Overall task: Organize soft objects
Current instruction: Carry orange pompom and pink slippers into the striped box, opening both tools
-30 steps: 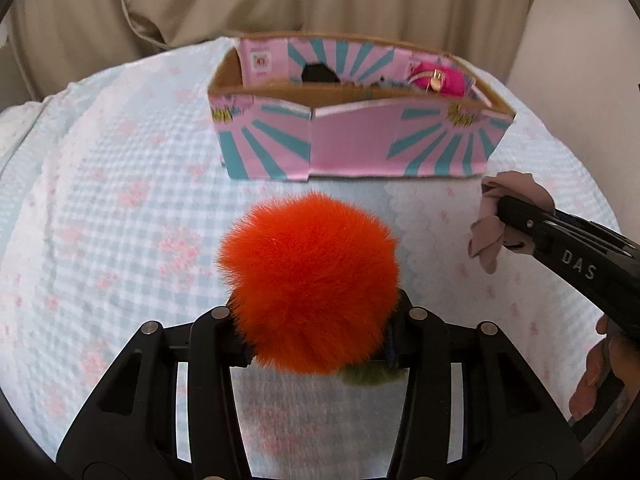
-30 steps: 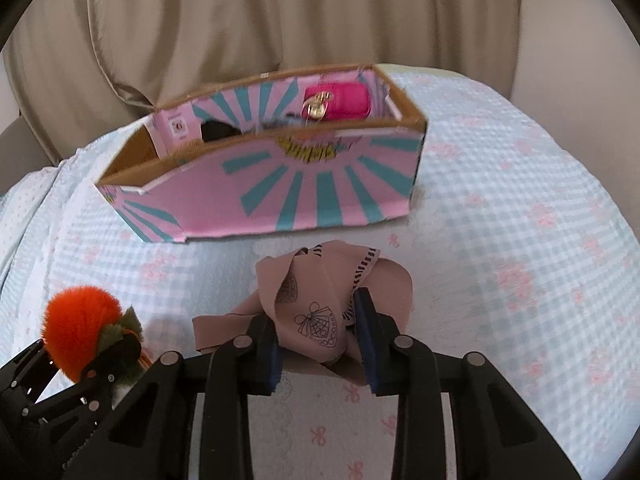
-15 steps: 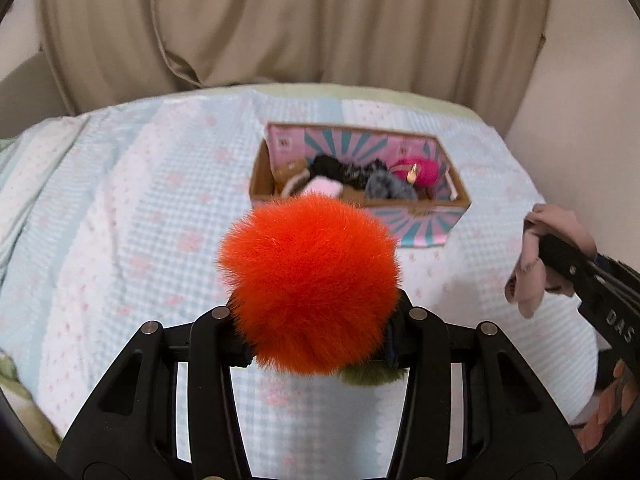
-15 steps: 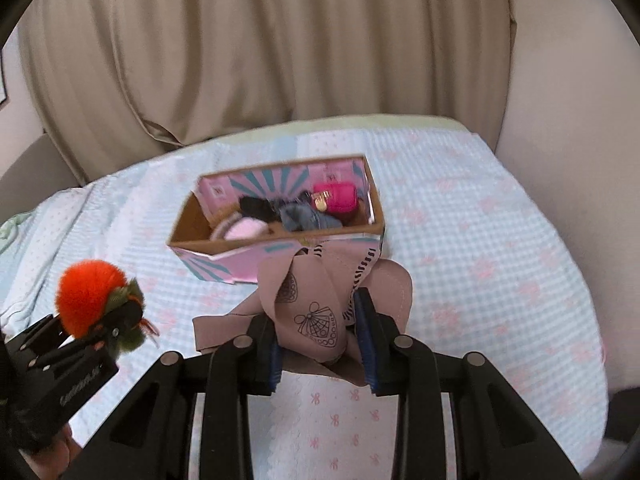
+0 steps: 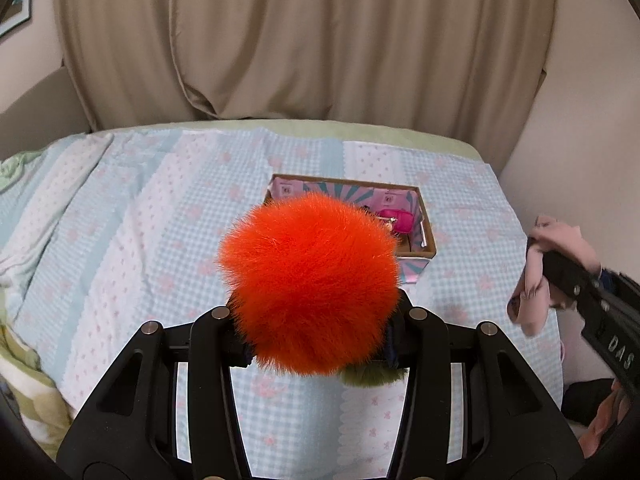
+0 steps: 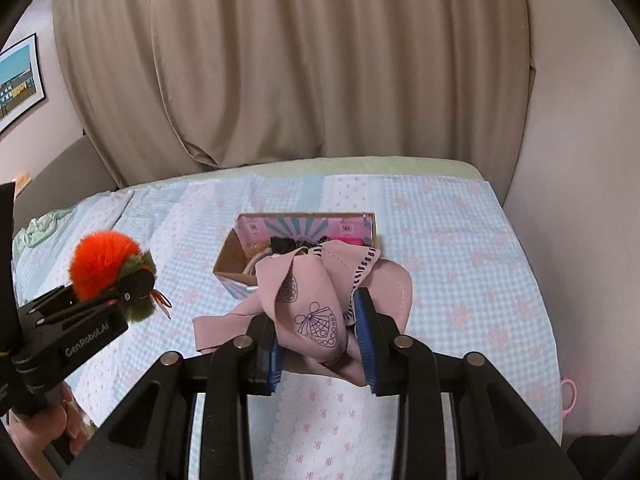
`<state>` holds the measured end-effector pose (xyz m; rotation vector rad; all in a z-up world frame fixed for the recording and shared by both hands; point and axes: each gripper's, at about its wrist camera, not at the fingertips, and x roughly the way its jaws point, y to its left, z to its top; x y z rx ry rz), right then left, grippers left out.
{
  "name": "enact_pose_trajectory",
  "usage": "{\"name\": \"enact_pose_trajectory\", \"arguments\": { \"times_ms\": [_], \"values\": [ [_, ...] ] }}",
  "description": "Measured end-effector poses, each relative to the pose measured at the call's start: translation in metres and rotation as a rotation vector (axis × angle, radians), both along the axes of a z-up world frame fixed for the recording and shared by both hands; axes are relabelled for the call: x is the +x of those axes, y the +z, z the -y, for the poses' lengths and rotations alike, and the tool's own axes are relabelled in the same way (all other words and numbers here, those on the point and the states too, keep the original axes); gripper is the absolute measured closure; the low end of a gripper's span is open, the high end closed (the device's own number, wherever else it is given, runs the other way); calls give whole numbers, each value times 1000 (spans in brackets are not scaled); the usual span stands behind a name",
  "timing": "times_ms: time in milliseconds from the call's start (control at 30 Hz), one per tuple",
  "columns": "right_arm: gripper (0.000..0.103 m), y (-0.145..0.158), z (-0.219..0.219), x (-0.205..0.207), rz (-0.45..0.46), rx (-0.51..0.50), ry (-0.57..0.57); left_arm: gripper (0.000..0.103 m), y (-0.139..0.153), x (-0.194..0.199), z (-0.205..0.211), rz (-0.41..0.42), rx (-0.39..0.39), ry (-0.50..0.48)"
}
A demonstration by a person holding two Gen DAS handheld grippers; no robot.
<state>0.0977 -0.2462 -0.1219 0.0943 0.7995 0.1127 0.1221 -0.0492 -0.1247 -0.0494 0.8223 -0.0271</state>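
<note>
Right wrist view: right gripper [image 6: 320, 336], clamped on the pink cloth [image 6: 316, 300], has the box [image 6: 240, 276] ahead and below; left gripper [image 5: 318, 332] grips the orange pompom [image 5: 310, 288].

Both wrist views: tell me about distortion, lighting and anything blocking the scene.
Left wrist view: strong fisheye bend with dark corners, even soft light, and the orange pompom hides much of the pink box. Right wrist view: same curved edges, no glare, and the pink fabric covers the box's near side.

Around the pink cardboard box [image 6: 304, 252] the checked bedspread [image 6: 460, 280] lies bare on every side. Behind the box the beige curtain [image 6: 320, 64] closes off the way; right of it, the wall [image 6: 580, 200].
</note>
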Motion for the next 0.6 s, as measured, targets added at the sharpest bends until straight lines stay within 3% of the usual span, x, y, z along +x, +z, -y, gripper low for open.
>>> {"name": "enact_pose_trajectory", "arguments": {
  "times_ms": [133,467,600],
  "values": [
    [74,12,5,19,11,16,11,61,7,13,3,3,13,4],
    [74,33,-4,91,-10,56,72,61,15,80,-7,-45,-49,19],
    [74,31,-14,131,-70,80,95,61,13,117,-14,-62,-60,21]
  ]
}}
